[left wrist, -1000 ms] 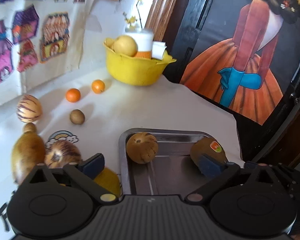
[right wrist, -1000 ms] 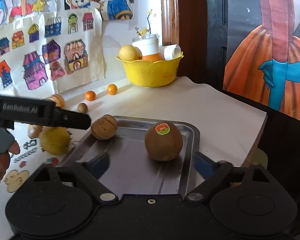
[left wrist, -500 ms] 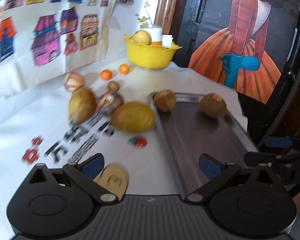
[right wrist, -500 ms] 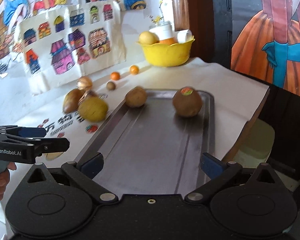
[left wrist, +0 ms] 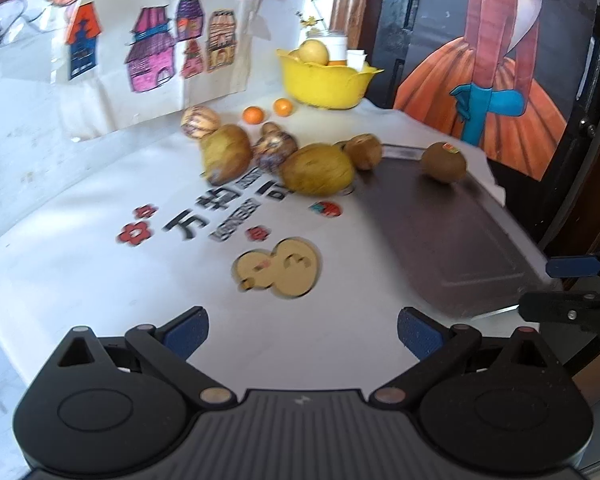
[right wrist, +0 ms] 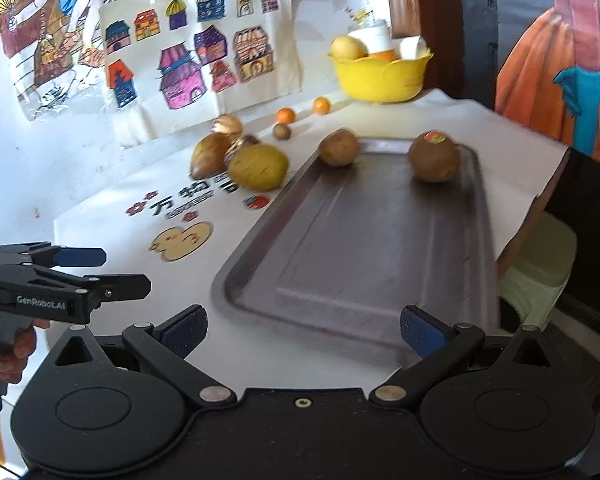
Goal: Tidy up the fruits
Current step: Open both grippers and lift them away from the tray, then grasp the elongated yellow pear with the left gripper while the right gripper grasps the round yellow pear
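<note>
Both grippers have pulled way back from the fruit compared with a second ago, when the left one sat right over the tray's near rim with a fruit between its fingers. Now the left gripper (left wrist: pixel 302 330) hangs wide open and empty over bare white tablecloth (left wrist: pixel 80 264), near the printed duck (left wrist: pixel 278 266). The right gripper (right wrist: pixel 302 330) is also spread open with nothing in it, hovering at the near short edge of the metal tray (right wrist: pixel 236 276).

Room-wise, most of the tray floor is bare. Only two fruits are on it, both up at the far end: a round brown fruit (right wrist: pixel 339 147) in the far left corner against the rim, and a brown fruit with a sticker (right wrist: pixel 435 157) near the far right rim. The tray's right long side runs close to the table edge, where the cloth drops off.

Everything else sits off the tray to its left: a big yellow-green fruit (left wrist: pixel 318 169) just beside the tray's far left corner, a tan pear-shaped one (left wrist: pixel 225 153), a striped fruit (left wrist: pixel 199 121) and two small oranges (left wrist: pixel 254 114) further back by the yellow bowl (left wrist: pixel 324 84). All of it is well apart from either gripper, with open cloth in between.
</note>
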Available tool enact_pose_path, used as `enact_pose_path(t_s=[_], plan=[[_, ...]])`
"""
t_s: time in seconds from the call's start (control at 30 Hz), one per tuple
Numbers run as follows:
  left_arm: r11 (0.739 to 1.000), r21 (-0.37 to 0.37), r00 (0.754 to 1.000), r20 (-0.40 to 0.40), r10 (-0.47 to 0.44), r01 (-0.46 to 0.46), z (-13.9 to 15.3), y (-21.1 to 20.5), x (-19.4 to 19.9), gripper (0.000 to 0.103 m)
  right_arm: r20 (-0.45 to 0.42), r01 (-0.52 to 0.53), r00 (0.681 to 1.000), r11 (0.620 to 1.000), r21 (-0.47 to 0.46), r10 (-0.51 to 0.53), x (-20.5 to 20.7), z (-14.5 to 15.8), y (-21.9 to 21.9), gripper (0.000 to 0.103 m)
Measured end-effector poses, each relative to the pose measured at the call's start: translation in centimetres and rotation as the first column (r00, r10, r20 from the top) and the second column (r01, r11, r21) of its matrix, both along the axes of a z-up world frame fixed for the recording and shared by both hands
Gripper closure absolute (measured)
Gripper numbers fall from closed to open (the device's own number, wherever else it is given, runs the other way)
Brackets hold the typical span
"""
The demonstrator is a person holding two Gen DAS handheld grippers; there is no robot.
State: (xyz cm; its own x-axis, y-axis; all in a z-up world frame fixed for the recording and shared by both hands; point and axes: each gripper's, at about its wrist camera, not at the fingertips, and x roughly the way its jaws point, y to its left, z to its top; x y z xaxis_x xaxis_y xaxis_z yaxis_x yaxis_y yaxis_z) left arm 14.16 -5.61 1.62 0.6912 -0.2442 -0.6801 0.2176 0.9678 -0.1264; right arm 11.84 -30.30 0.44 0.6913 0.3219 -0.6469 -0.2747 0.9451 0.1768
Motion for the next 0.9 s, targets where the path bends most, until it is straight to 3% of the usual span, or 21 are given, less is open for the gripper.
enact_pose_path(t_s=[0.17,0.43,0.7,0.9], plan=[[0.999,-0.001,0.998,-0.031,0.048,-0.048,-0.5,2.4,-0.2,0.000,-0.030,-0.028,0.999,0.999,0.046,0.030,-0.3,-0.7,1.0,0.001],[0.994,0.008,0.993,-0.039,0.108,-0.107,-0.9,5.8,0.1,0.000,0.002,-0.115,0.993,0.993,-0.003,0.115,0.1,-1.0,3.4,0.001],[0.989,0.039,0.989,-0.035,0.146,-0.145,-1.0,8.0,1.7,0.000,0.040,-0.200,0.978,0.975,-0.092,0.205,1.6,-0.8,5.3,0.001],[0.986,0.040,0.987,-0.029,0.161,-0.160,-1.0,8.9,3.4,0.000,0.078,-0.279,0.950,0.933,-0.228,0.303,3.1,-0.1,6.7,0.001]])
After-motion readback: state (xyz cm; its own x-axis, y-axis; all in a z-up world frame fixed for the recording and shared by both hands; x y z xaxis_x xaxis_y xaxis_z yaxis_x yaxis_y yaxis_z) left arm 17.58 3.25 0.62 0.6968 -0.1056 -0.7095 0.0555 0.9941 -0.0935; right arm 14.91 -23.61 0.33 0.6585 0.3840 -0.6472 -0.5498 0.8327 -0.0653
